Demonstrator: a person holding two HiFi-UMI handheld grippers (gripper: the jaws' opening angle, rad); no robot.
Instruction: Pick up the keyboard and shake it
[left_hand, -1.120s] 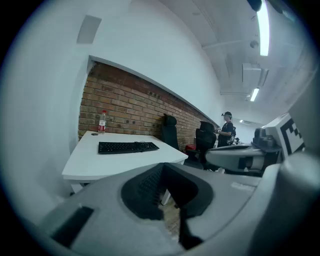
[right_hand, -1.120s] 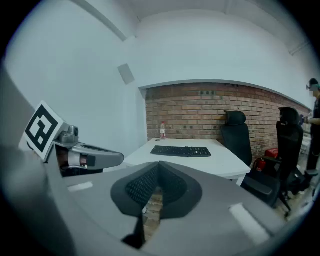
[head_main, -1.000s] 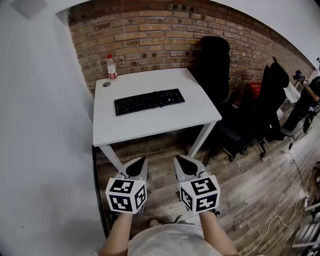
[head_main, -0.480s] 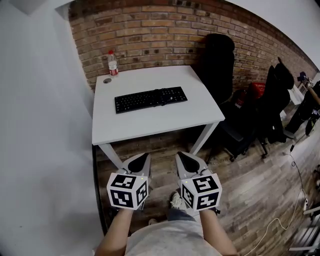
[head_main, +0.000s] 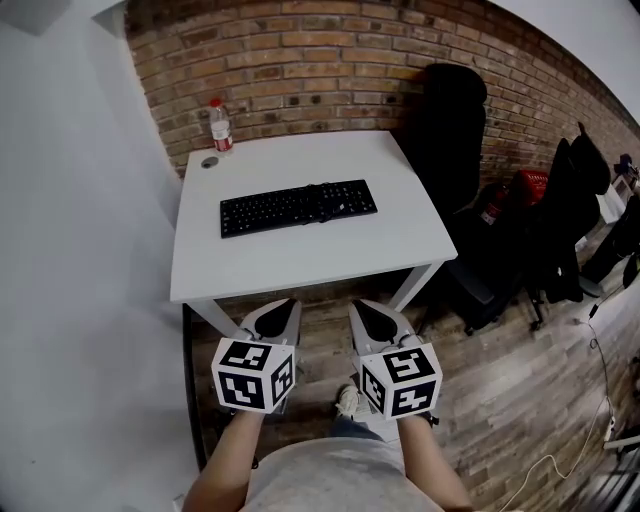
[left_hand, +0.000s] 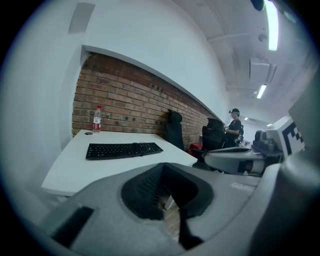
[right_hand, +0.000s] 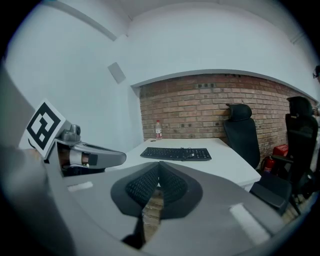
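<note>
Head view: black keyboard (head_main: 298, 207) lies on the white table (head_main: 300, 262) (bottle (head_main: 220, 125) behind it). Left gripper (head_main: 281, 306) and right gripper (head_main: 362, 308) hang before the table, jaws closed, empty.

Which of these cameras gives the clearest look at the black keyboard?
The head view: it looks down on the whole keyboard, key rows showing. The left and right gripper views see the keyboard from low down, as a thin, flattened dark strip.
</note>
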